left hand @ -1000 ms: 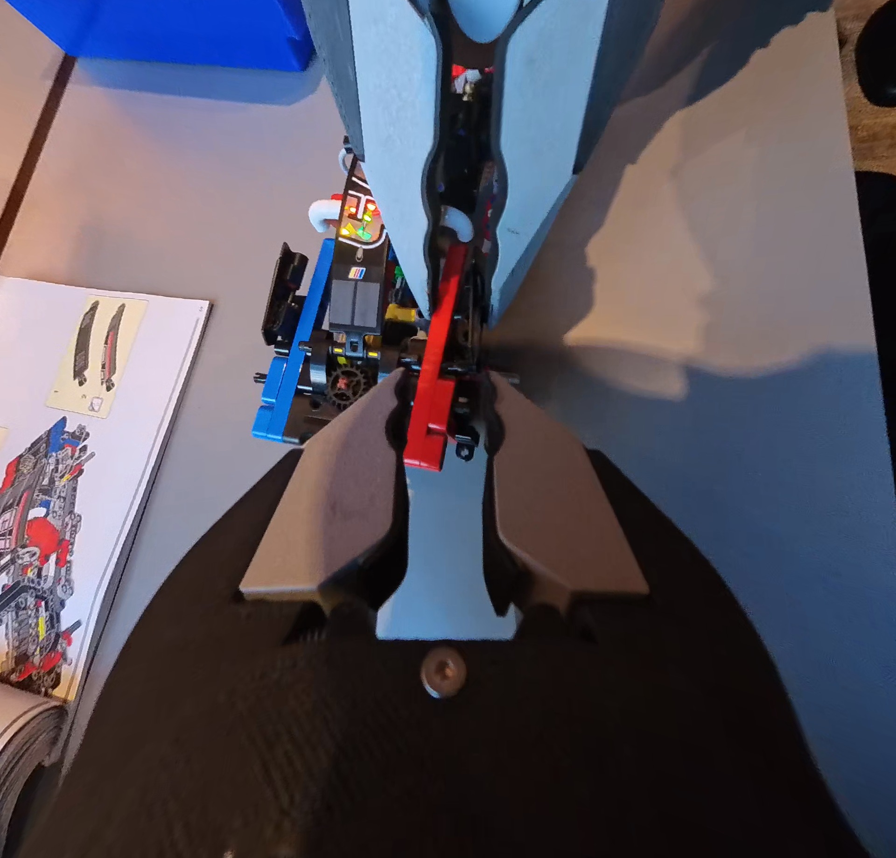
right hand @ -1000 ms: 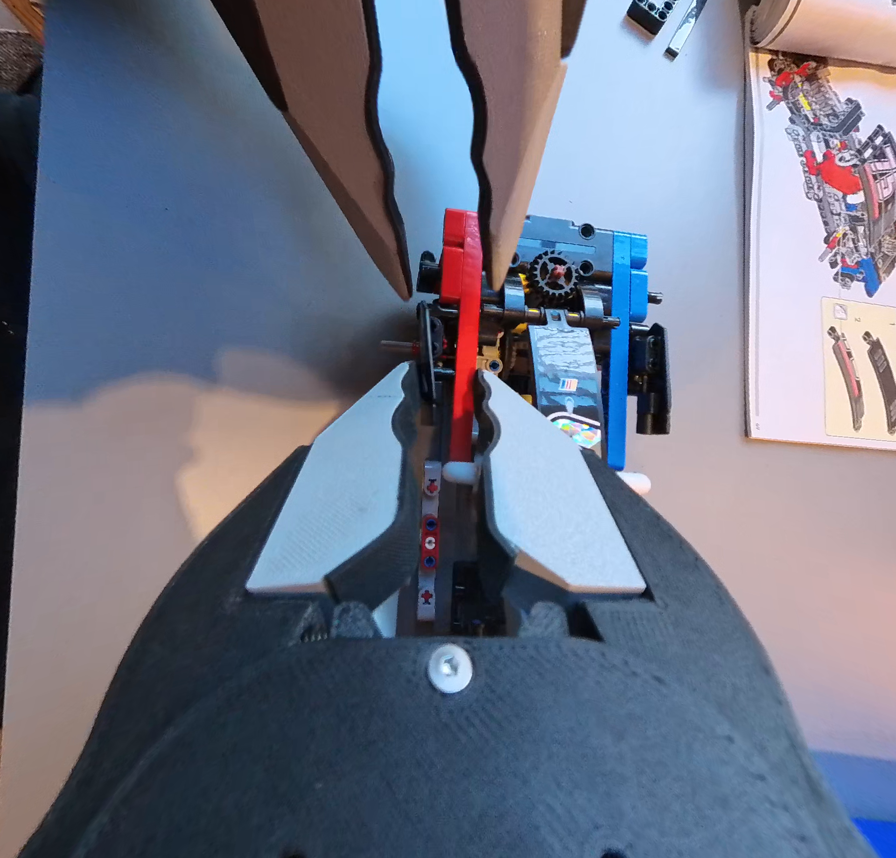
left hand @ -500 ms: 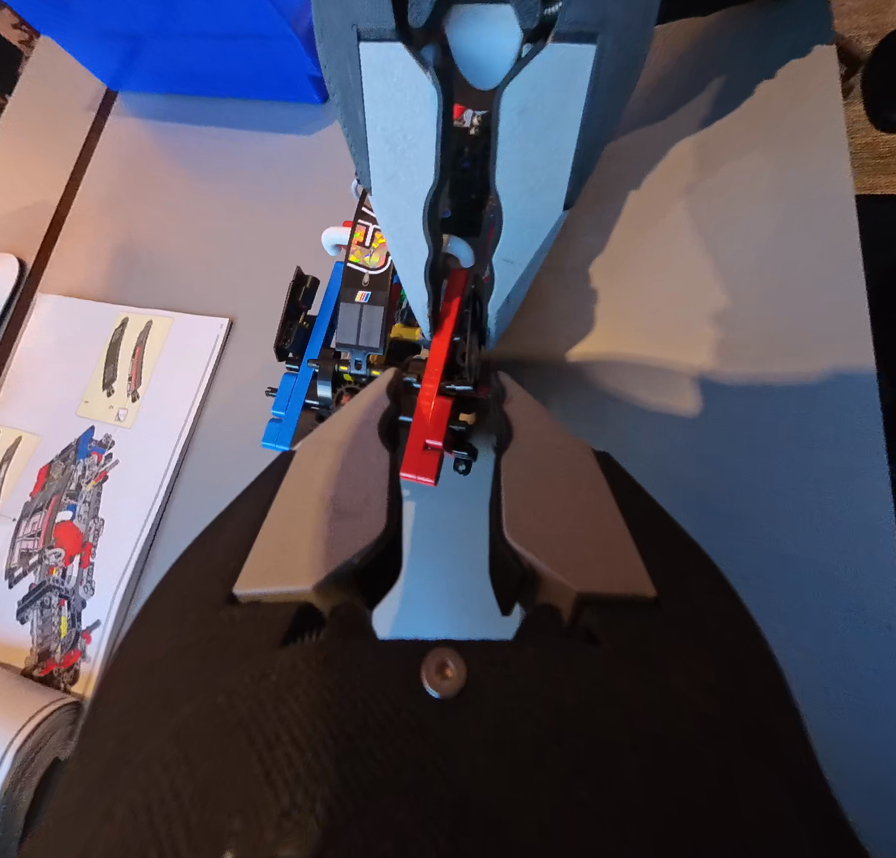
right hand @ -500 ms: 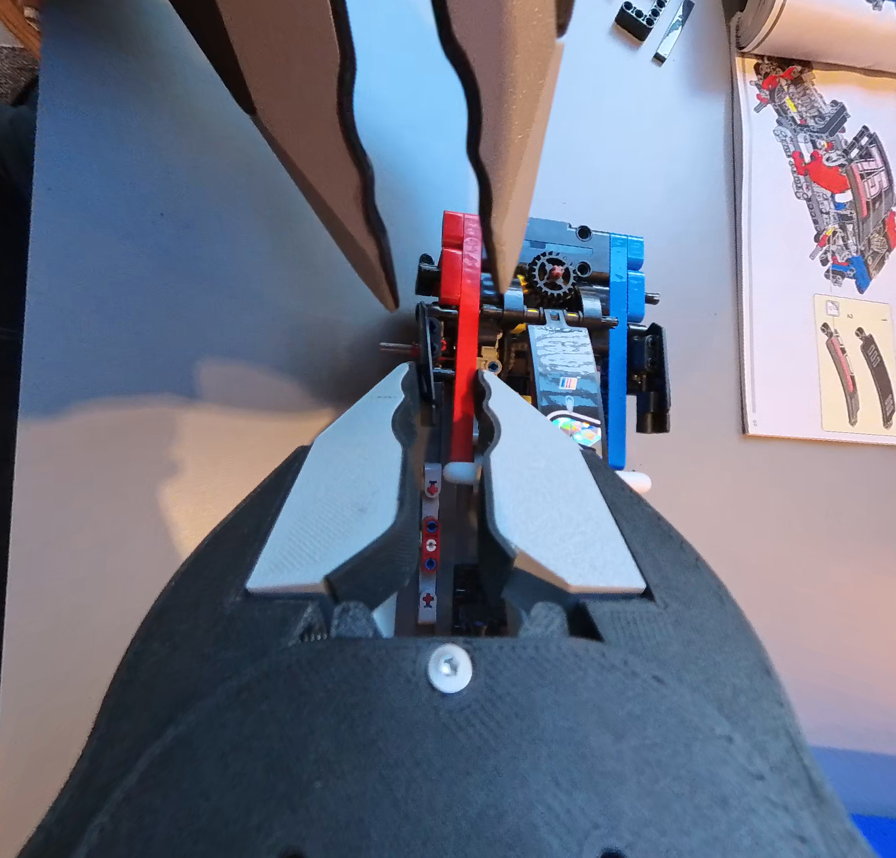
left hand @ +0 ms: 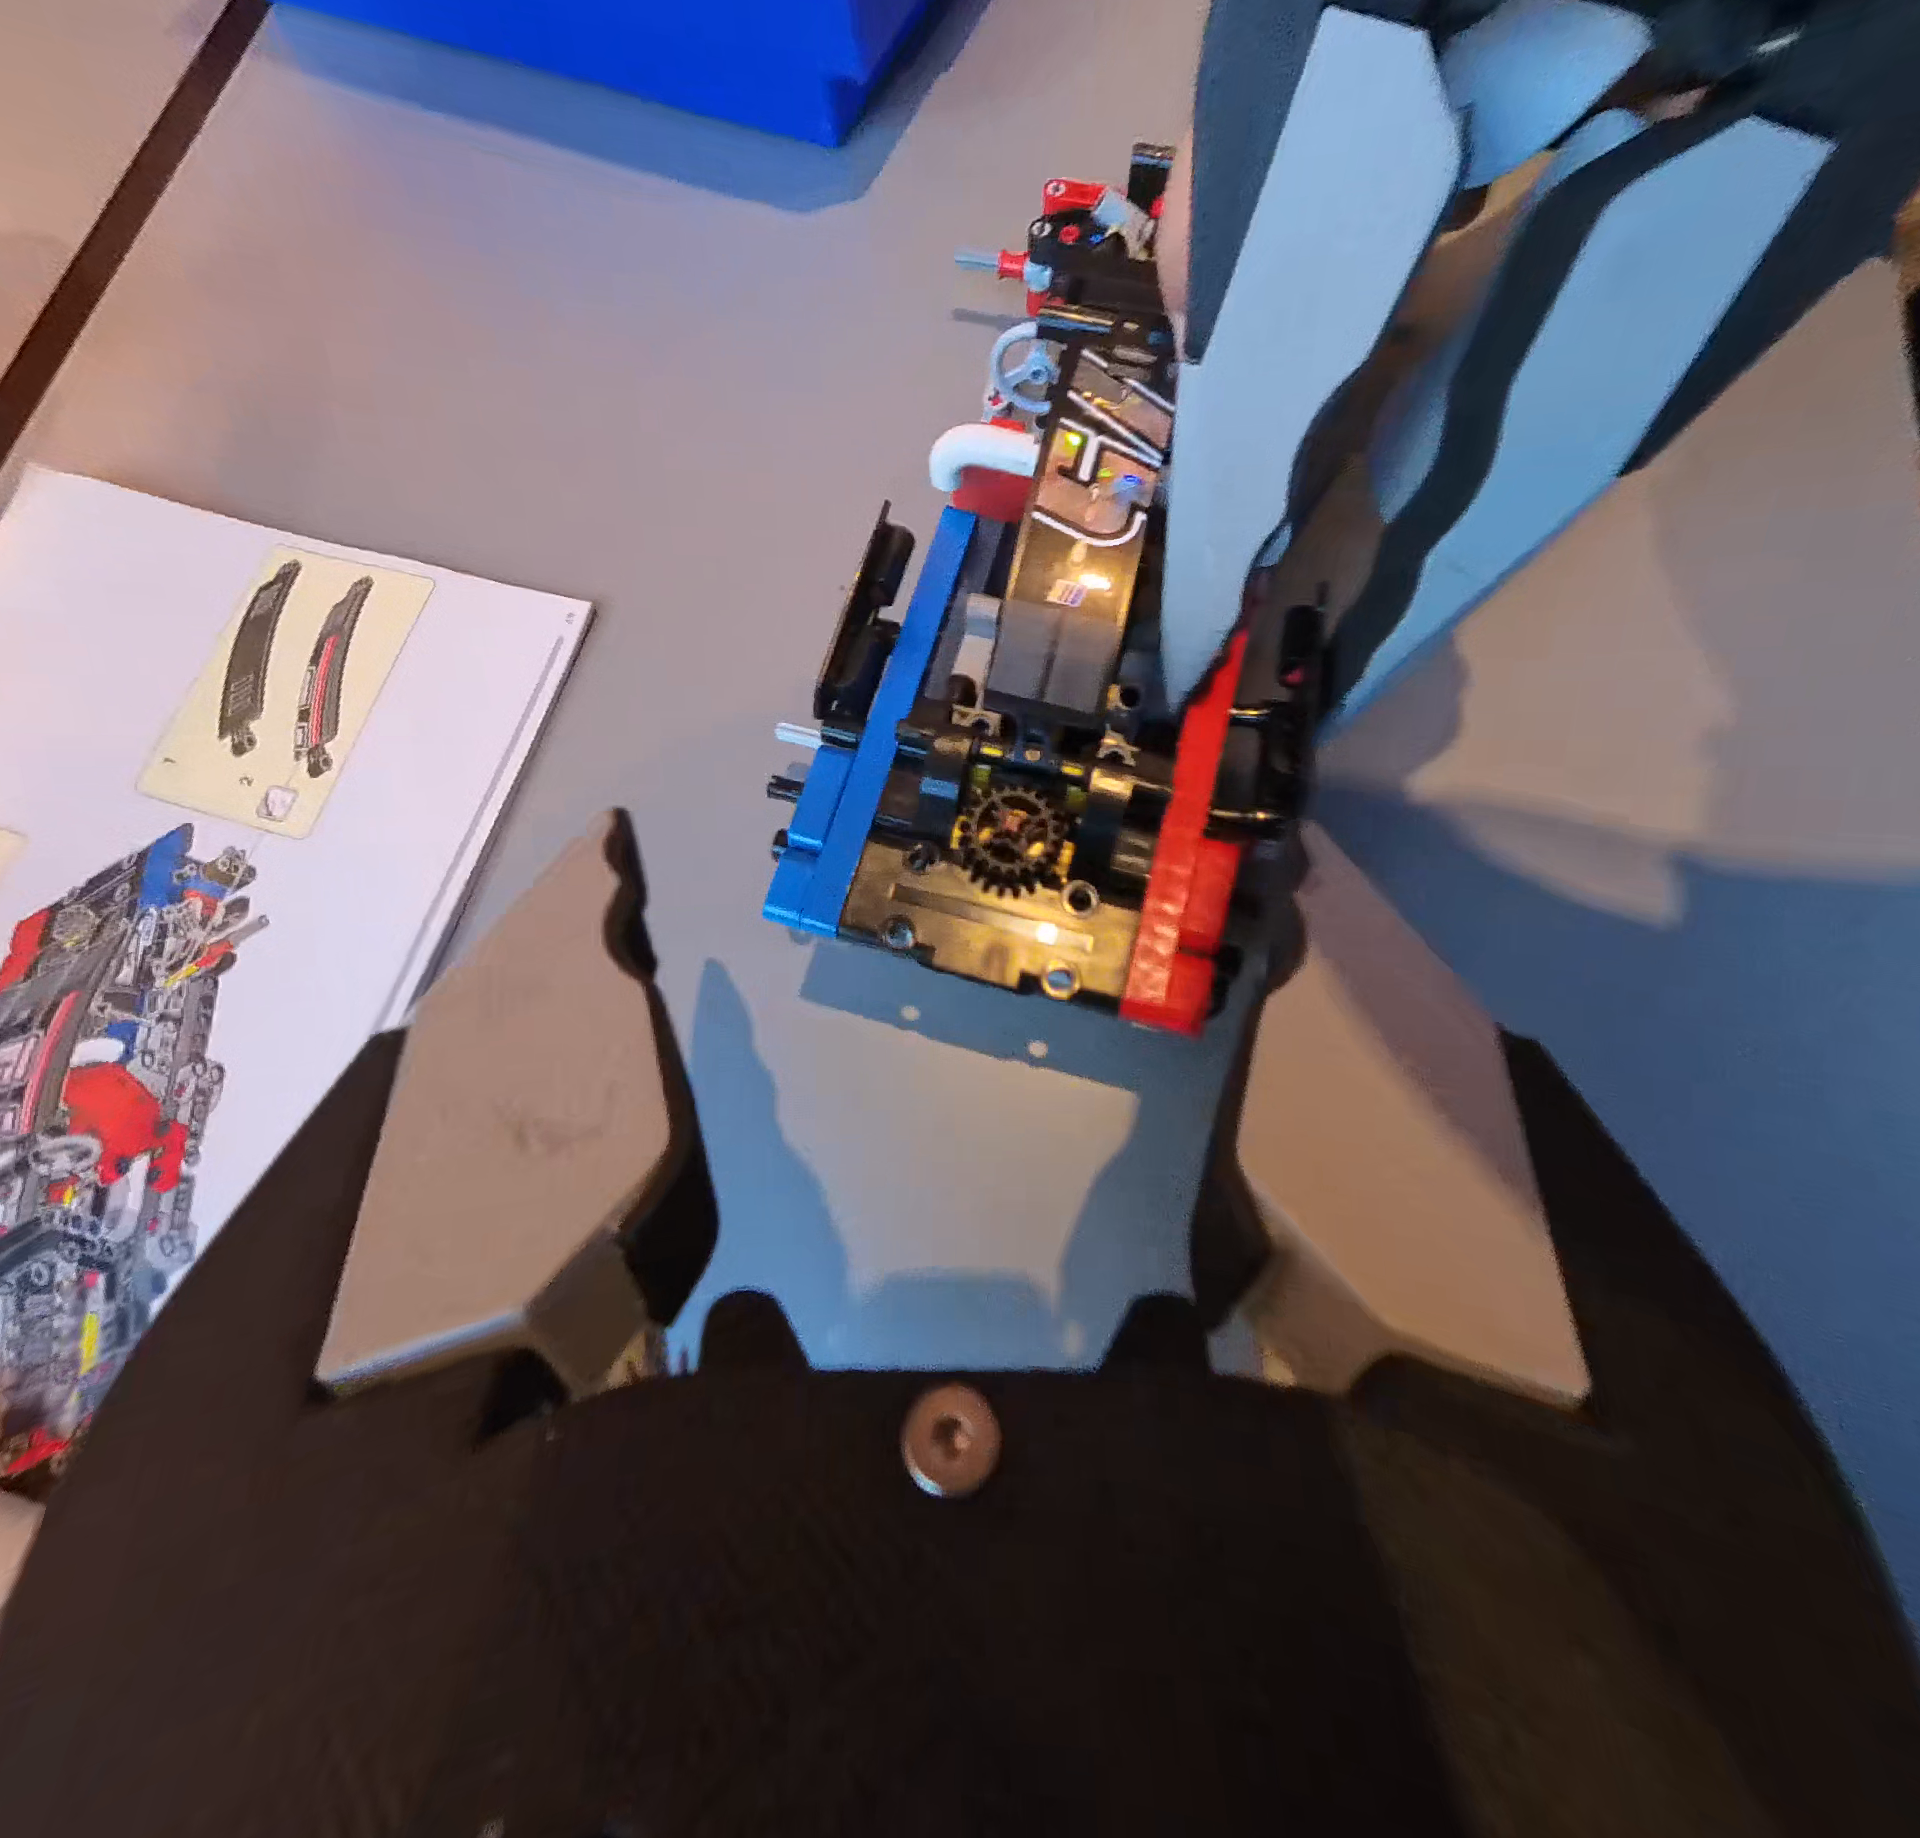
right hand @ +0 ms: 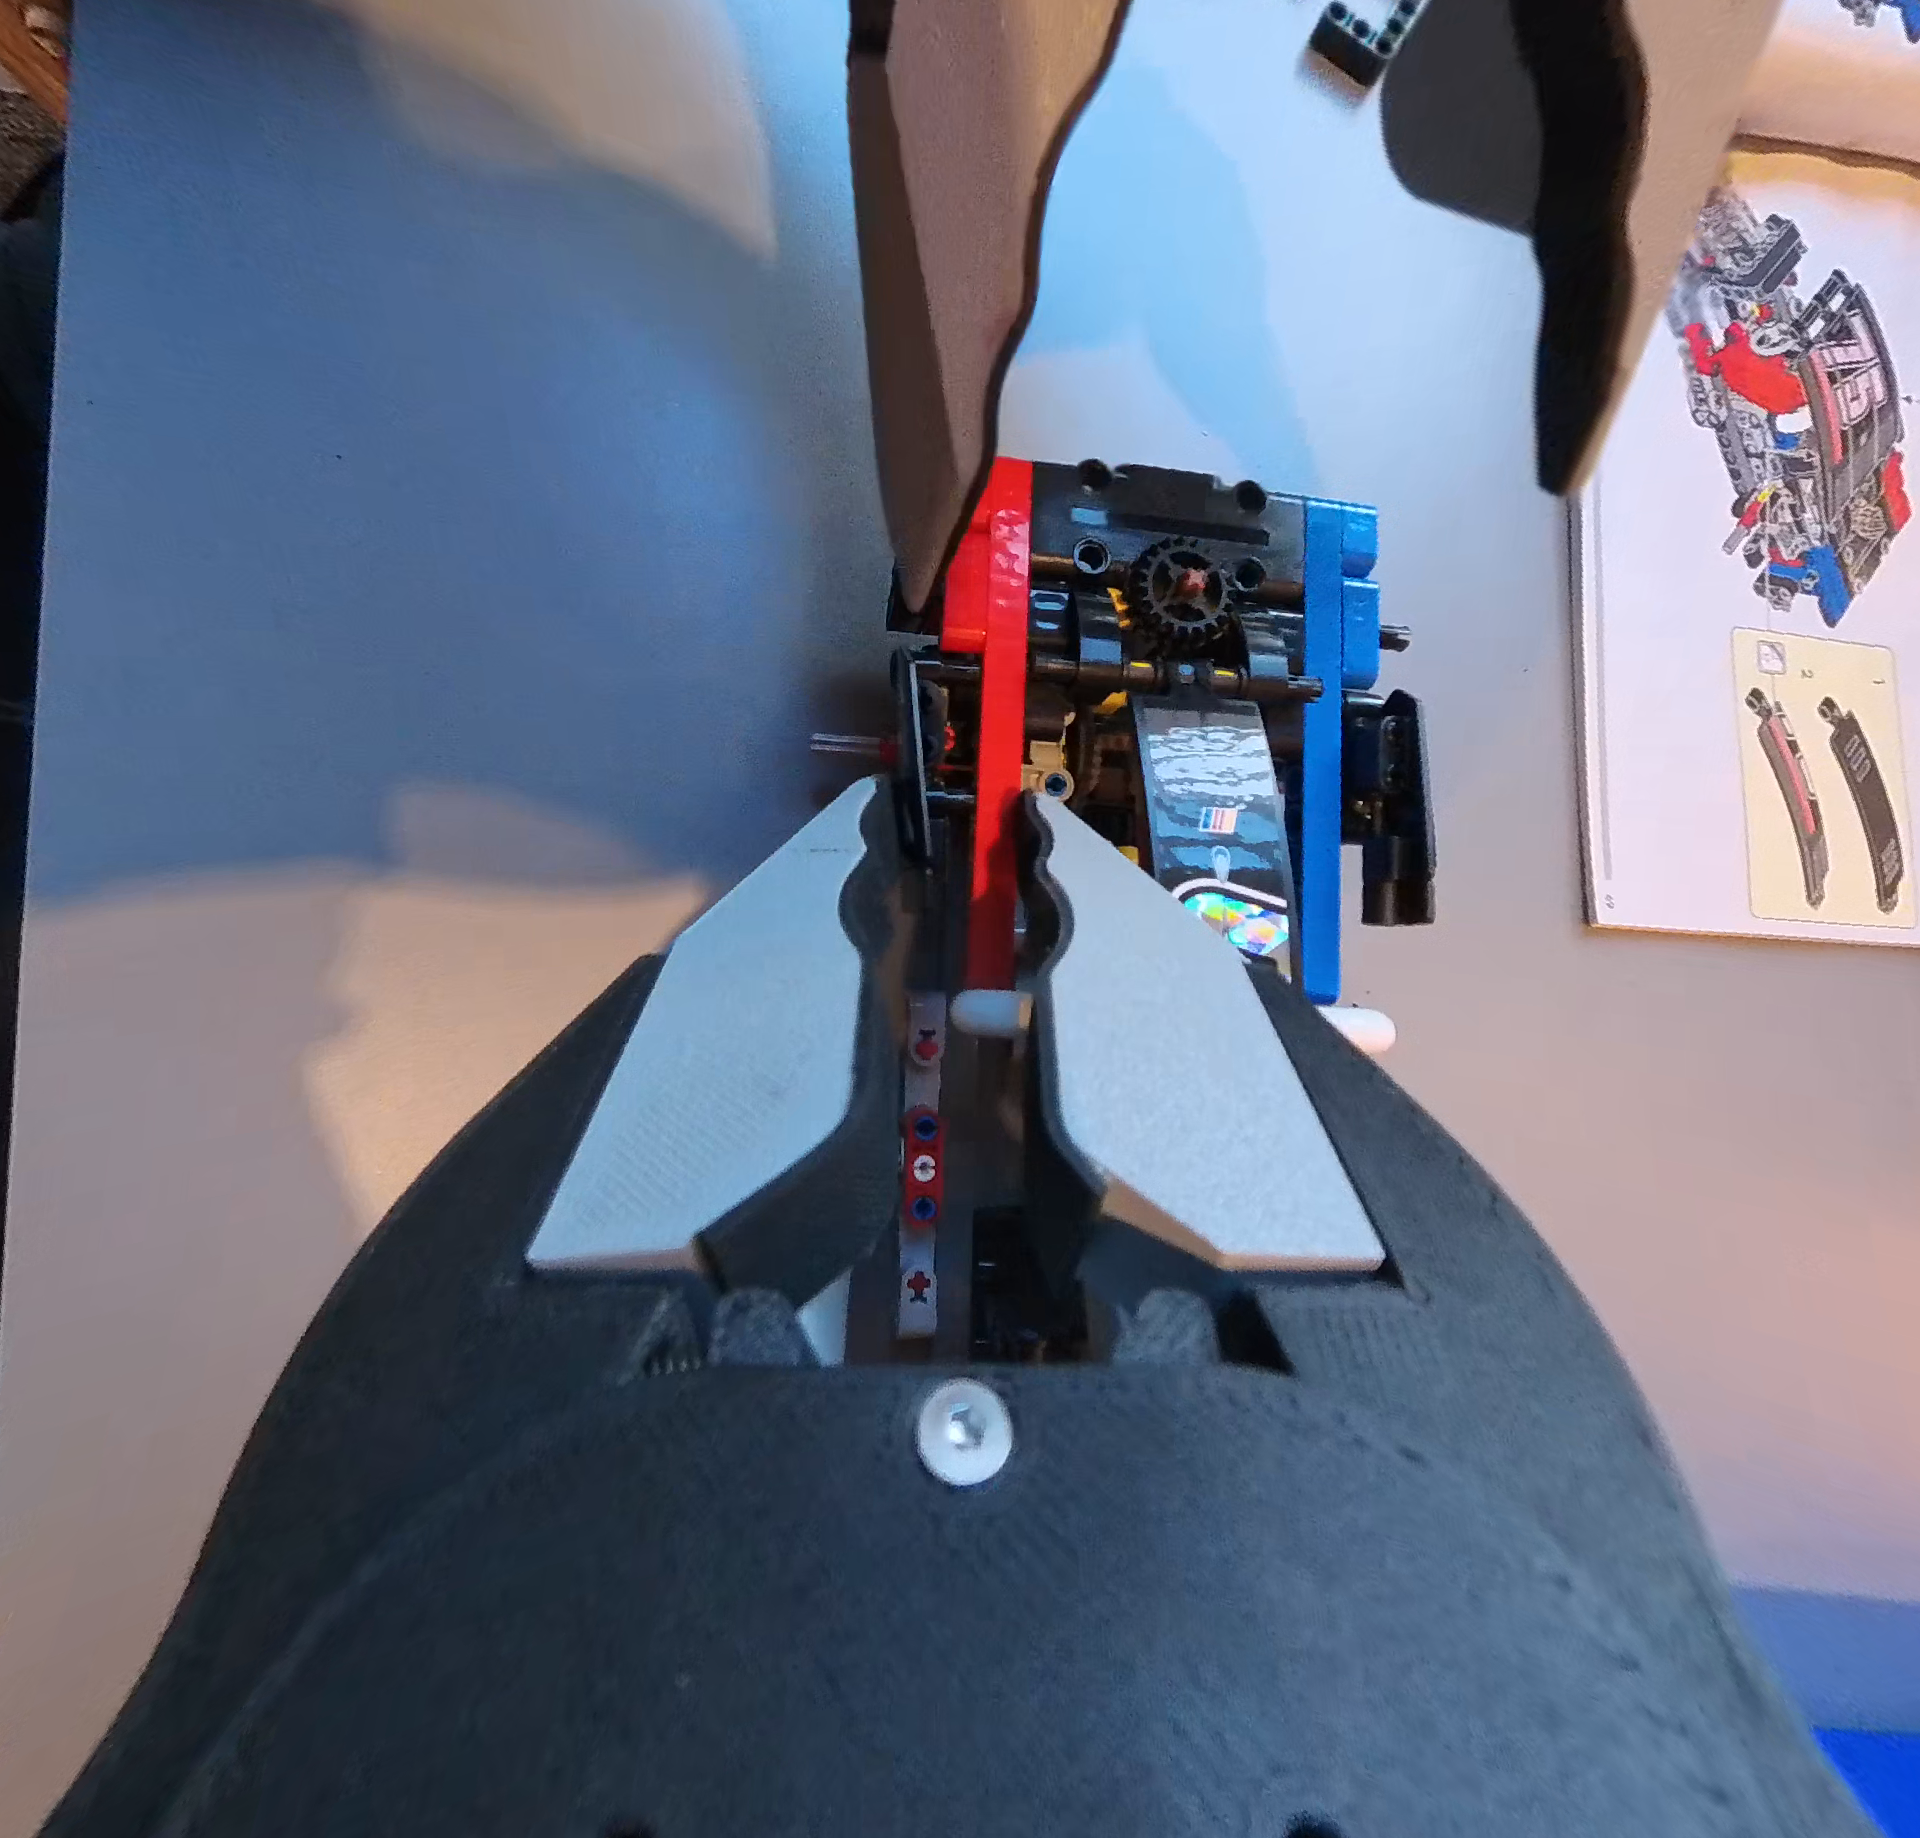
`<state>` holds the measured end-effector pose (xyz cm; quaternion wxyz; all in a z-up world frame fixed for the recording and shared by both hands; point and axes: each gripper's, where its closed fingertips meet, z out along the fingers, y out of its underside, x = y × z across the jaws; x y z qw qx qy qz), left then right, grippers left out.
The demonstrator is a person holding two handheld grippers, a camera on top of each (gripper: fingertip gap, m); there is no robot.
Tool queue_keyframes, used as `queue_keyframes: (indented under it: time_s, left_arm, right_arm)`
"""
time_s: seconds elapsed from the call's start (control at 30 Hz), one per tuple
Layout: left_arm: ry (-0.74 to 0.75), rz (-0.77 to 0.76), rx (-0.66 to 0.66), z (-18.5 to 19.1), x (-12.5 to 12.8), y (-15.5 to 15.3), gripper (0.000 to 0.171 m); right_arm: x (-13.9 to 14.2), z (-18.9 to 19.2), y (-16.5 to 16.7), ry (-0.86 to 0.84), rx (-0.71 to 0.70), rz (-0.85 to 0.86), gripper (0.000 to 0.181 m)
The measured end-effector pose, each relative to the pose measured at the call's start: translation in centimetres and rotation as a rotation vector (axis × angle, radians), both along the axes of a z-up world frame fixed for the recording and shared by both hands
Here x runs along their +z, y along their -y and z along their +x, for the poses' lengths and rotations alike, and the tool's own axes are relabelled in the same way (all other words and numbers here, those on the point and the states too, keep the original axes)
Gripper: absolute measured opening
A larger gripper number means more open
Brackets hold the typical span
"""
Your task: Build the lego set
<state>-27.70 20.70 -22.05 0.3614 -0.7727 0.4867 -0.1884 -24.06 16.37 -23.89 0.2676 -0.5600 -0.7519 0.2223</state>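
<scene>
The partly built lego model (left hand: 1018, 801), black with a blue beam on one side and a red beam (right hand: 992, 749) on the other, lies on the grey table. My right gripper (right hand: 956, 801) is shut on the red beam and the black frame beside it; it also shows in the left wrist view (left hand: 1278, 635) at the upper right. My left gripper (left hand: 958, 825) is open wide at the model's gear end. Seen in the right wrist view (right hand: 1236, 536), one beige finger (right hand: 935, 438) touches the outer red side and the other hangs beyond the blue side.
An open instruction booklet (left hand: 260, 749) lies left of the model; it also shows in the right wrist view (right hand: 1818, 645). A blue box (left hand: 623, 1) stands at the back. Loose black and white pieces (right hand: 1371, 22) lie near the booklet. The table edge (left hand: 104, 230) runs at the left.
My left gripper has opened from a narrow gap around the red beam's end to a wide spread across the model. The right gripper keeps its hold.
</scene>
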Motion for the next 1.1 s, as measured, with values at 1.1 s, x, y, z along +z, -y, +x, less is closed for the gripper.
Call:
queue_keyframes:
  time_s: [1.1]
  left_arm:
    - [-0.102, 0.046, -0.051, 2.7, -2.9, 0.7, 0.106]
  right_arm:
    - [0.0, 0.0, 0.1, 0.064, -0.039, -0.059, 0.020]
